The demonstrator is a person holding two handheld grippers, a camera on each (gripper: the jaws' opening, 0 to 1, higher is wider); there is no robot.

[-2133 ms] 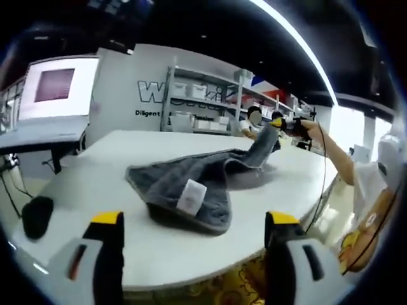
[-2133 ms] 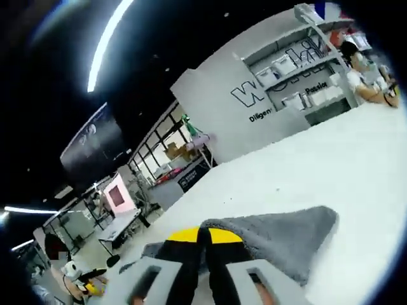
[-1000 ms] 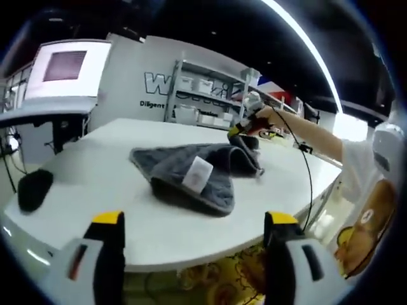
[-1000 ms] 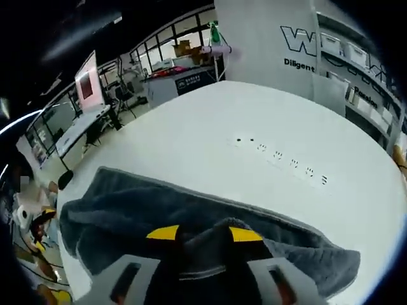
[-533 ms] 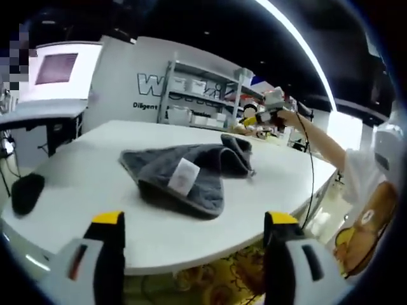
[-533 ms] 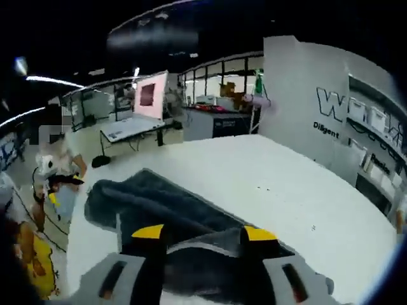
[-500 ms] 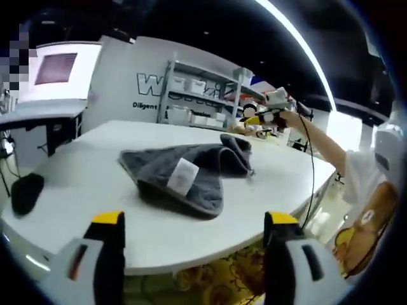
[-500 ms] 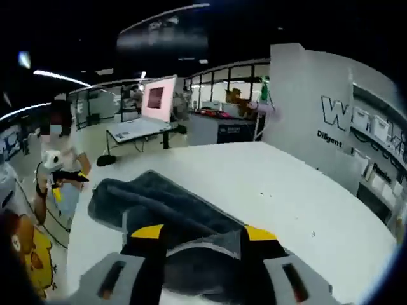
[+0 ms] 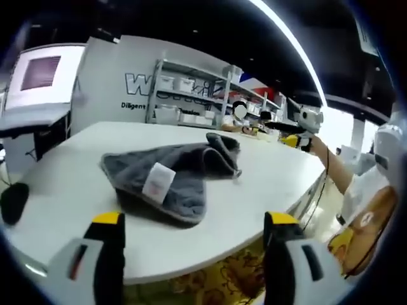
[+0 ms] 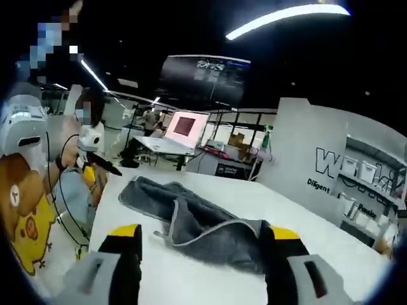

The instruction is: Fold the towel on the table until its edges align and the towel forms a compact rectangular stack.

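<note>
A dark grey towel (image 9: 166, 175) lies loosely folded over itself on the white table (image 9: 76, 146), with a white label (image 9: 158, 183) facing up and one corner bunched at its far end. My left gripper (image 9: 194, 222) hovers open off the table's near edge, well short of the towel. In the right gripper view the towel (image 10: 194, 219) lies just beyond my right gripper (image 10: 203, 236), whose jaws stand wide apart with nothing between them. The right gripper (image 9: 304, 122) also appears at the far side of the table, held by a person's arm. The left gripper (image 10: 94, 159) shows past the table's left edge.
A small black object (image 9: 13, 201) sits on the table at the left. Shelving with white boxes (image 9: 184, 101) stands behind the table. A desk with a screen (image 10: 181, 130) and people are further back. A person's yellow-patterned clothing (image 10: 22, 210) is close on the left.
My right gripper carried the towel's corner across onto the rest of the towel, let it go and drew back off the table; its jaws went from shut to open. The left gripper stayed open.
</note>
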